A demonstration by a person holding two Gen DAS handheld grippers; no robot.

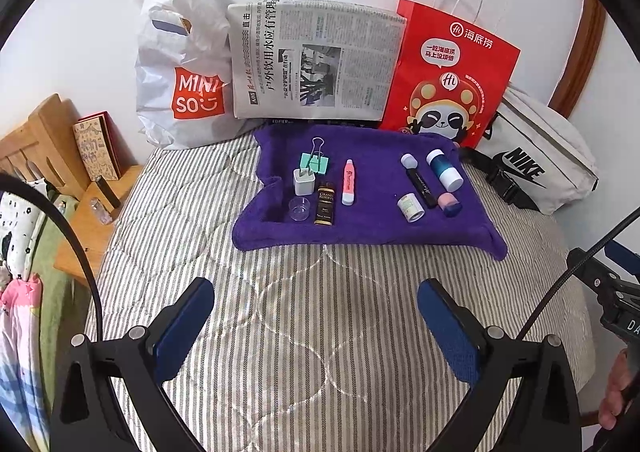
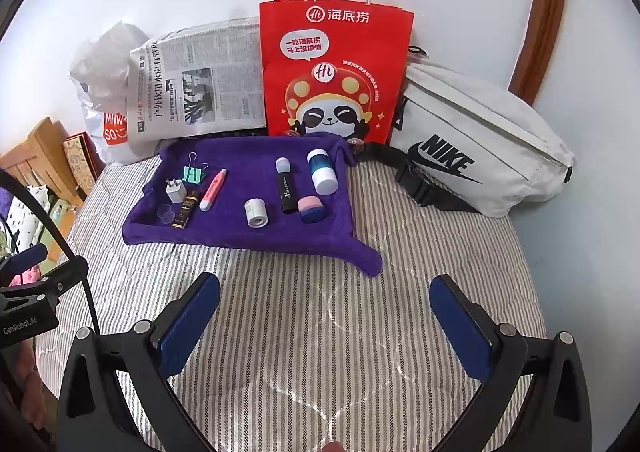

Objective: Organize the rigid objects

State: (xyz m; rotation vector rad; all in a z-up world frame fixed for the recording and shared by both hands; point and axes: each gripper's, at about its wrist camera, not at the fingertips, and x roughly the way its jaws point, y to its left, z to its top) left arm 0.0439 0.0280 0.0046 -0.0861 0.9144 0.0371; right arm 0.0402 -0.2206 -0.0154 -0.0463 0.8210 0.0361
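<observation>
My left gripper (image 1: 316,316) hung over the striped bedcover (image 1: 320,332) with its jaws spread wide, holding nothing and touching nothing; my right gripper (image 2: 324,312) stood the same way, wide apart and empty, well short of the purple towel (image 2: 240,228).

The things to sort all lay on that towel in two loose clusters. In the left one, a white plug adapter (image 1: 302,180) stood with its prongs up, just in front of a green binder clip (image 1: 315,163) whose wire handles pointed toward the wall. A clear cup (image 1: 300,208) sat nearest me, beside a dark labelled tube (image 1: 324,203) lying with its long axis running away from me. The pink highlighter (image 1: 349,182) lay roughly parallel to it, white end toward me.

In the right cluster, a black tube with a pale cap (image 2: 285,188) ran lengthwise away from me, cap at the far end. The blue and white bottle (image 2: 322,171) lay on its side next to it, white end toward me. A small white jar (image 2: 256,213) rested tipped, its open mouth facing me, and a pink and blue block (image 2: 311,209) sat just beside the black tube's near end.

Behind the towel leaned a newspaper (image 2: 200,84), a red paper bag (image 2: 336,64) and a white waist bag (image 2: 480,140).
</observation>
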